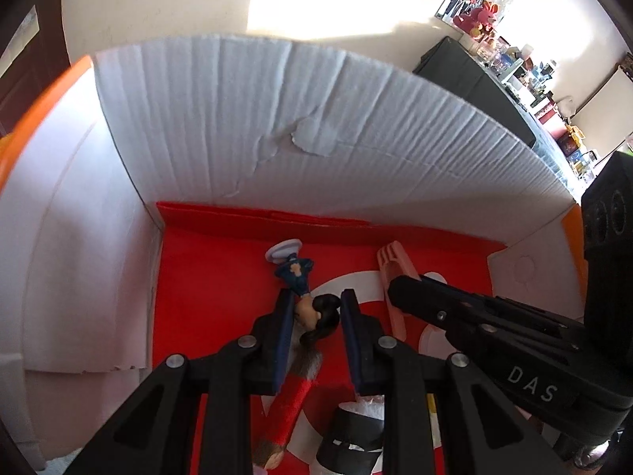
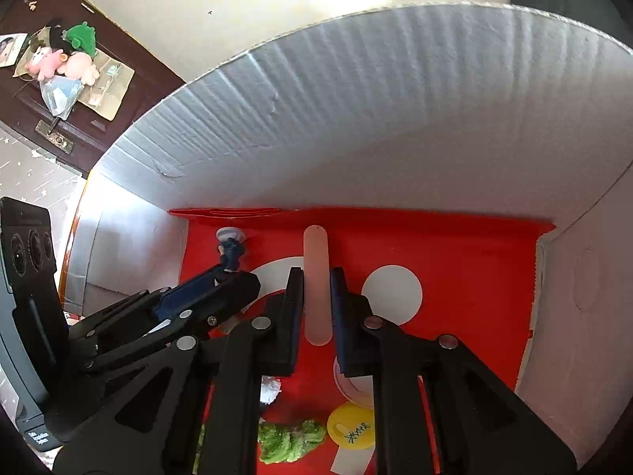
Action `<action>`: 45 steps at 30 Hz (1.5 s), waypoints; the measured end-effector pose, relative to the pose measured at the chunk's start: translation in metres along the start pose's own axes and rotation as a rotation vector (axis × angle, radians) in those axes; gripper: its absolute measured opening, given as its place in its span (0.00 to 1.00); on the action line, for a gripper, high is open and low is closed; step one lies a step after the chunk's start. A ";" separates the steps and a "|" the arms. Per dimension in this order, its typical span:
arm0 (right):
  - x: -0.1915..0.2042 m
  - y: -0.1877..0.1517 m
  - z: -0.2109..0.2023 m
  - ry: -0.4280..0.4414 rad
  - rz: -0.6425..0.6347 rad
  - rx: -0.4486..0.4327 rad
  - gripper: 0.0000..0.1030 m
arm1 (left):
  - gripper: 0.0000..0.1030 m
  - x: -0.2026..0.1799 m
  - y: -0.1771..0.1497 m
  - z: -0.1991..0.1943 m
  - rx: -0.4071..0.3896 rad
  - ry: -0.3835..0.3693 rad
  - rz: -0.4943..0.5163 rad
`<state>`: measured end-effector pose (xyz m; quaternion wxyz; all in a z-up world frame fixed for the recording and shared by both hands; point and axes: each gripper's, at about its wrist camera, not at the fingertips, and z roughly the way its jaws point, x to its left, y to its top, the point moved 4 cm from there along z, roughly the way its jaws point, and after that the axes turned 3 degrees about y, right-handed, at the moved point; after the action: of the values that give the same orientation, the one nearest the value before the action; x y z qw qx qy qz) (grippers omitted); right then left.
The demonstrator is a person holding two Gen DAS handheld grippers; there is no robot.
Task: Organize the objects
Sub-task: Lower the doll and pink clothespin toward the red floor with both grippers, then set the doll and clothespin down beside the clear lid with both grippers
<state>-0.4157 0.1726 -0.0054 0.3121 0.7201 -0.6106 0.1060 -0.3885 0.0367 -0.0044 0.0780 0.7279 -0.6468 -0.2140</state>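
Evidently both grippers are lowering items into the white cardboard box [image 1: 277,118]: left gripper [image 1: 314,312] pinching the figurine [image 1: 312,308], right gripper [image 2: 316,297] clamping a pink stick [image 2: 315,277]; setting them gently flat on the red floor seems best.

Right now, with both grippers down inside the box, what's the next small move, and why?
Probably open the left gripper a little: the figurine between its fingers already lies on the box's red floor. The right gripper is shut on the pink stick.

White letters "DAS" on the black body of the right tongs [image 1: 401,289]
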 end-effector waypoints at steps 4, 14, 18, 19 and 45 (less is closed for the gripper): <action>-0.001 0.000 0.001 -0.028 -0.002 0.004 0.13 | 0.24 -0.005 0.004 0.003 -0.003 0.003 0.005; 0.003 0.002 0.001 -0.096 -0.036 0.005 0.15 | 0.24 -0.008 0.005 0.003 0.001 -0.010 0.006; 0.002 0.004 0.000 -0.115 -0.041 0.004 0.20 | 0.29 -0.006 0.005 0.001 0.001 -0.018 -0.001; 0.002 0.004 0.000 -0.115 -0.037 0.005 0.20 | 0.32 -0.005 0.004 0.001 -0.001 -0.018 -0.001; 0.015 0.016 0.009 -0.173 -0.083 0.013 0.23 | 0.36 -0.005 0.003 -0.005 -0.010 -0.048 0.005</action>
<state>-0.4292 0.1546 0.0004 0.2576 0.7532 -0.6043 0.0342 -0.3895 0.0405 0.0027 0.0667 0.7203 -0.6493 -0.2347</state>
